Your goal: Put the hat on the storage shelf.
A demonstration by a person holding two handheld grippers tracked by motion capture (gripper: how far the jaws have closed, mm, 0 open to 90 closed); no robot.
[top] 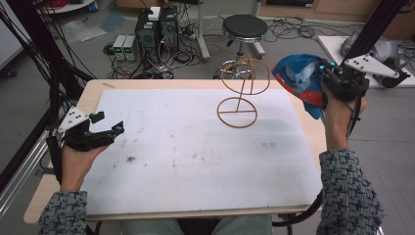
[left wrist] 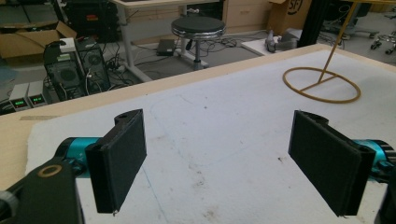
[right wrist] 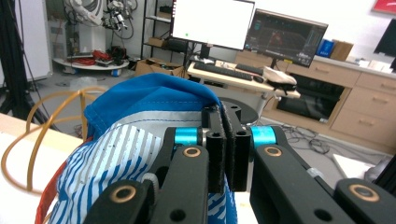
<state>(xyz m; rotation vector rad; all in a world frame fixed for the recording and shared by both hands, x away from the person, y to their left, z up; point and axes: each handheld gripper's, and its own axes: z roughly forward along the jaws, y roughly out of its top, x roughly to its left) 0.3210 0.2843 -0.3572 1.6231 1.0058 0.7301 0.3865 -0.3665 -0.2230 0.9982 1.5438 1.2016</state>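
We work at the table (top: 205, 205), its white mat bare toward the lower left of the high view. At upper right our right hand-held gripper (top: 327, 81) is clamped on the edge of the blue cap (top: 296, 73), held in the air just beside the wire stand (top: 242, 90). We judge the thin pinch could slip, or the cap could snag and tip the light stand. Our left hand-held gripper (left wrist: 219, 161) rests at lower left, jaws wide apart, too far to steady it.
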